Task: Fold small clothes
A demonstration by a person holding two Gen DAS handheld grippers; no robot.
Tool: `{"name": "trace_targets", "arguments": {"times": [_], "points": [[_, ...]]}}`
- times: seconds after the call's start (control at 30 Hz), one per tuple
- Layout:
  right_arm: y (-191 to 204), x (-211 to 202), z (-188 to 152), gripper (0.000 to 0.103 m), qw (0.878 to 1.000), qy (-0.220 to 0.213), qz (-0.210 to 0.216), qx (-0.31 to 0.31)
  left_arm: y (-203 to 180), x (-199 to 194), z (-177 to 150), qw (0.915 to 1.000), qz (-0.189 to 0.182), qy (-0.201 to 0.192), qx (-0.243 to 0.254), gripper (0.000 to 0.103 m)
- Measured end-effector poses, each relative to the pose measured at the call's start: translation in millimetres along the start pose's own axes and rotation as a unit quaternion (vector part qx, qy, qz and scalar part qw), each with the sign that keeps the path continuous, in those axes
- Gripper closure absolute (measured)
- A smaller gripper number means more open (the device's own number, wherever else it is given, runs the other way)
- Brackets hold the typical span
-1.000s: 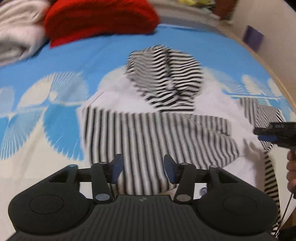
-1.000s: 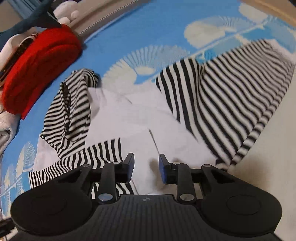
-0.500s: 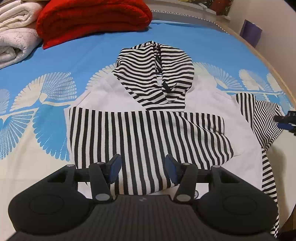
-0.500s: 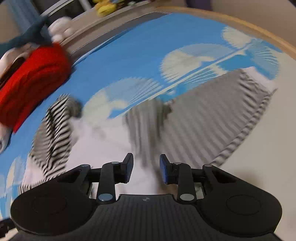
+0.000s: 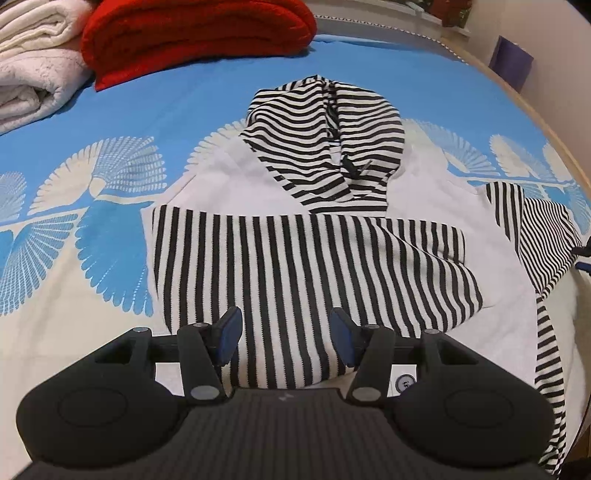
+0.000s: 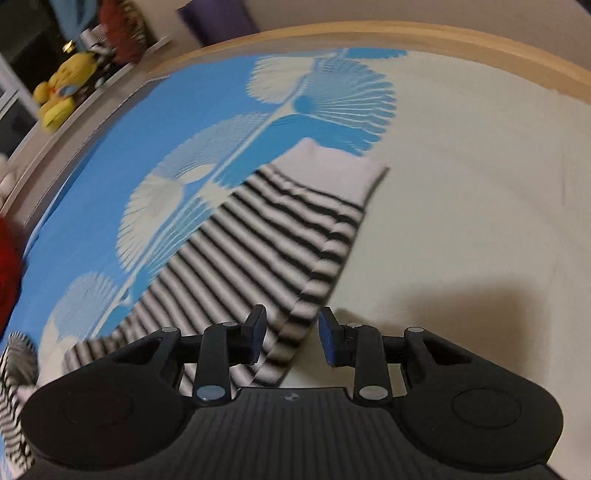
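A small white hoodie (image 5: pixel 229 188) with a black-and-white striped hood (image 5: pixel 325 147) lies flat on the bed. Its left striped sleeve (image 5: pixel 295 273) is folded across the body. The right striped sleeve (image 5: pixel 535 240) lies spread out to the right; it also shows in the right wrist view (image 6: pixel 266 254), with a white cuff (image 6: pixel 343 166). My left gripper (image 5: pixel 284 332) is open and empty, just above the hoodie's bottom hem. My right gripper (image 6: pixel 291 336) is open and empty, over the near edge of the right sleeve.
A blue and cream patterned sheet (image 5: pixel 110 221) covers the bed. A folded red blanket (image 5: pixel 192 33) and white towels (image 5: pixel 33 66) lie at the far left. A wooden bed edge (image 6: pixel 406 33) curves along the right. A yellow plush toy (image 6: pixel 62 85) sits on a shelf.
My right gripper has swung right, from over the hoodie's body out along the right sleeve towards its cuff. My left gripper has stayed near the hem.
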State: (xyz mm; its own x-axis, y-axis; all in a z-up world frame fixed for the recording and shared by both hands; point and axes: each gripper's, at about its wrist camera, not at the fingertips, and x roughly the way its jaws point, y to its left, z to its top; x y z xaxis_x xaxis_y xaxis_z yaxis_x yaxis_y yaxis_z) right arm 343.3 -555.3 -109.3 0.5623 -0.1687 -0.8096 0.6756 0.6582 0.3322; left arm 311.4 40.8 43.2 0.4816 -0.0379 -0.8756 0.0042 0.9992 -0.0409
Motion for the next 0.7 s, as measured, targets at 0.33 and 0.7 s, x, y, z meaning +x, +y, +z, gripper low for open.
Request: {"name": "trace_targets", "arguments": {"times": [0.33, 0.7], "points": [[-11, 19, 5, 0.097, 0.997, -0.044, 0.024, 0.053, 4, 1, 1, 1.0, 0.0, 0.001, -0.005, 0.045], [151, -90, -44, 0.1, 0.937, -0.253, 0.016, -0.242, 57, -20, 18, 0.9954, 0.008, -0.028, -0.091, 0.045]]}}
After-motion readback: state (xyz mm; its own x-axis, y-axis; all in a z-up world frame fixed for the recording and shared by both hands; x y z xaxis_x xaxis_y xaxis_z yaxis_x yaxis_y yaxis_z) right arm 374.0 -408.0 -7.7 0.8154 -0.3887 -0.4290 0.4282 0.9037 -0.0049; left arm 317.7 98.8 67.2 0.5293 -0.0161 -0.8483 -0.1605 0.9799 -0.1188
